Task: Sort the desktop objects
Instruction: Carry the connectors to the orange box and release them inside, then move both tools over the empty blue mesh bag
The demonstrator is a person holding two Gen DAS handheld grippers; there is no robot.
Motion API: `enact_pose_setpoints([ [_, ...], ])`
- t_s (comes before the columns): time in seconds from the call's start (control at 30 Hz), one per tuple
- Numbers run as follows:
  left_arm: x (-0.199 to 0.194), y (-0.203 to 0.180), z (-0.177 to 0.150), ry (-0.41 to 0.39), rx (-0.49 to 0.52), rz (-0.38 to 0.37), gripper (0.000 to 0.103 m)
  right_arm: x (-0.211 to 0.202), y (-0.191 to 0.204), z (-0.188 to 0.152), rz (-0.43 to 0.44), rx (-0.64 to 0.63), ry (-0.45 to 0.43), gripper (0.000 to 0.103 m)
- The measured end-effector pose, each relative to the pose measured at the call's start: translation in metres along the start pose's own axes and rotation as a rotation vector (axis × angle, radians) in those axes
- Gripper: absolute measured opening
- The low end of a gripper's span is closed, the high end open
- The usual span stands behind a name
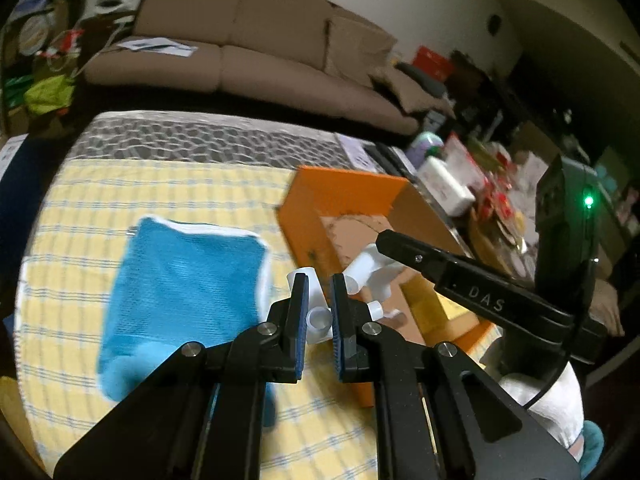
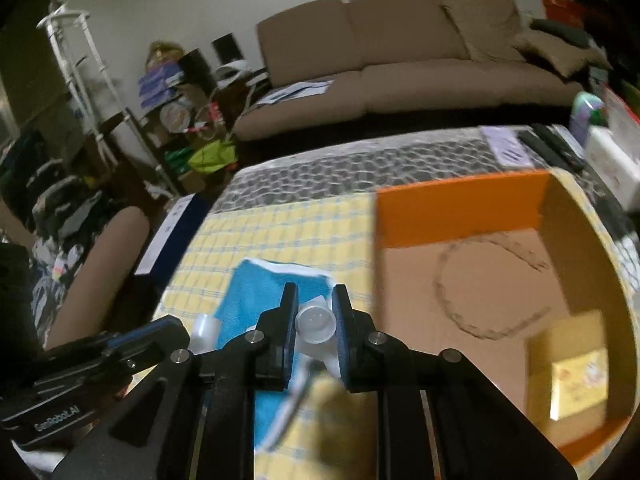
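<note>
Both grippers are engaged on white plastic pieces above the table (image 1: 120,200), which is covered with a yellow checked cloth; the left gripper (image 1: 318,300) is clamped narrow on a white tube fitting (image 1: 316,312), held over the cloth just beside the near corner of the orange box (image 1: 340,188); the right gripper (image 2: 314,318) is likewise pinched narrow on a small white bottle (image 2: 316,326), its round end facing the camera, with a thin cord or handle dangling blurred beneath. In the left wrist view the two white pieces appear close together, possibly touching; whether they are joined cannot be determined. A blue cloth (image 1: 184,280) lies flat on the table, left of the box; a small yellow carton (image 2: 572,372) already sits in the near corner of the box. Risks, as judged: the two held pieces may collide or snag if the hands converge over the box; the smooth round bottle could slip from the pads if the grip is off-centre; the dangling cord could catch the box wall on entry and drag the bottle; a release made short of the wall would drop the fitting onto the cloth.
</note>
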State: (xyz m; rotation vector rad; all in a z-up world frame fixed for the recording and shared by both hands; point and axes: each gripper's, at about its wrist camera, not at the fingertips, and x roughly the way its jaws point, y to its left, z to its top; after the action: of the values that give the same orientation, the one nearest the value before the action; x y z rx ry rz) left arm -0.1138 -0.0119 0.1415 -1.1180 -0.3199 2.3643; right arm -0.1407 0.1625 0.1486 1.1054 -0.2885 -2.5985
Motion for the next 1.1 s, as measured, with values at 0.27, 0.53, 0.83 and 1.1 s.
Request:
enact_pose_setpoints([
  [0.27, 0.041, -0.055, -0.015, 0.068, 0.079, -0.025, 0.010, -0.020, -0.064, -0.012, -0.055, 0.082, 0.009, 0.017],
  [0.53, 0.065, -0.101, -0.038, 0.117, 0.187, -0.016, 0.010, -0.026, -0.098, -0.023, -0.099, 0.090, 0.041, 0.017],
  [0.83, 0.062, -0.089, -0.033, 0.102, 0.112, -0.012, 0.046, -0.037, -0.113, -0.027, -0.135, 0.088, 0.030, 0.041],
  [1.1, 0.029, -0.035, -0.012, 0.029, -0.003, 0.035, 0.062, -0.047, -0.089, -0.018, -0.115, 0.040, -0.026, 0.056],
])
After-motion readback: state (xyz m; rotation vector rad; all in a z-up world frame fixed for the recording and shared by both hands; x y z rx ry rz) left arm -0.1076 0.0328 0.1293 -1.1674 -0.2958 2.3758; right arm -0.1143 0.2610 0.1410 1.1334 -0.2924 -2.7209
